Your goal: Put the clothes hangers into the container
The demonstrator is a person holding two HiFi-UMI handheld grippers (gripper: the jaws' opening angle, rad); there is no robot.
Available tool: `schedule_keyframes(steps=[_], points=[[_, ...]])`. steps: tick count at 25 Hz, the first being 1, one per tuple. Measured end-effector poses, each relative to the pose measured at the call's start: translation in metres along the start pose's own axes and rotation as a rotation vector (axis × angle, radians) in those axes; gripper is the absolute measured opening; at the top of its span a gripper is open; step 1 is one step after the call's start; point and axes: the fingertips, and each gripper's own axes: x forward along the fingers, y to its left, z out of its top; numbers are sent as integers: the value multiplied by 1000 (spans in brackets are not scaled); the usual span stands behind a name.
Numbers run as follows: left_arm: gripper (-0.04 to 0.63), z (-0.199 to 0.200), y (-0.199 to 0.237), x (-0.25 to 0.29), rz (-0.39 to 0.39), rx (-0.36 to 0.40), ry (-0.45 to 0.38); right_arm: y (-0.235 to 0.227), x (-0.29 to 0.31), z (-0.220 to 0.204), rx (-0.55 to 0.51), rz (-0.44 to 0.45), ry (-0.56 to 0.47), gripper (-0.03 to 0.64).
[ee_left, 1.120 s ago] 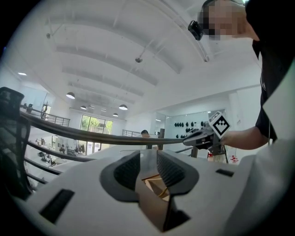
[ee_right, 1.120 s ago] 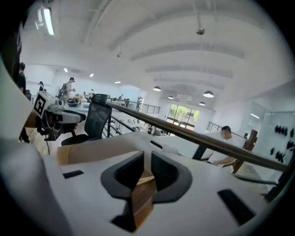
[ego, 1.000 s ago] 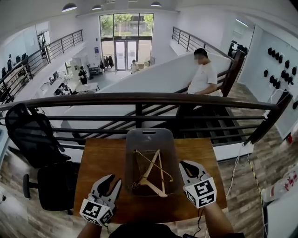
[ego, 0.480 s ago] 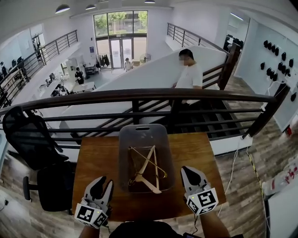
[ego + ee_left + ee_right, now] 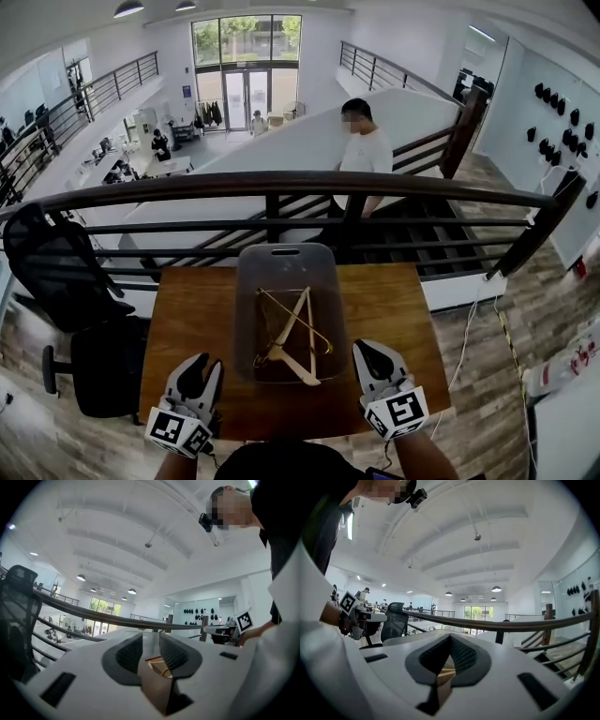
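Hangers lie in container, tabletop centre. Left claw at 7 o'clock, parted, empty. Right claw at 5 o'clock, closed, empty, drawn back. Task looks done.

"How many hangers are lying in the container?"

"Cannot tell. They are overlapping, and the cloudy wall is blurring them."

"And the bench?"

"The person's own body is covering its near edge. In the left gripper view, the left gripper is hiding all but a hanger sliver between its jaws."
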Motion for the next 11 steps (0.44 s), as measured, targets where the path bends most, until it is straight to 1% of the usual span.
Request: schedule_keyframes(steps=[5, 11], points=[[118, -1, -1, 1, -5, -19, 5, 4, 2, 2, 37, 14, -8, -8], [117, -4, -1, 5, -27, -8, 19, 7, 6, 1, 49, 5, -25, -8]])
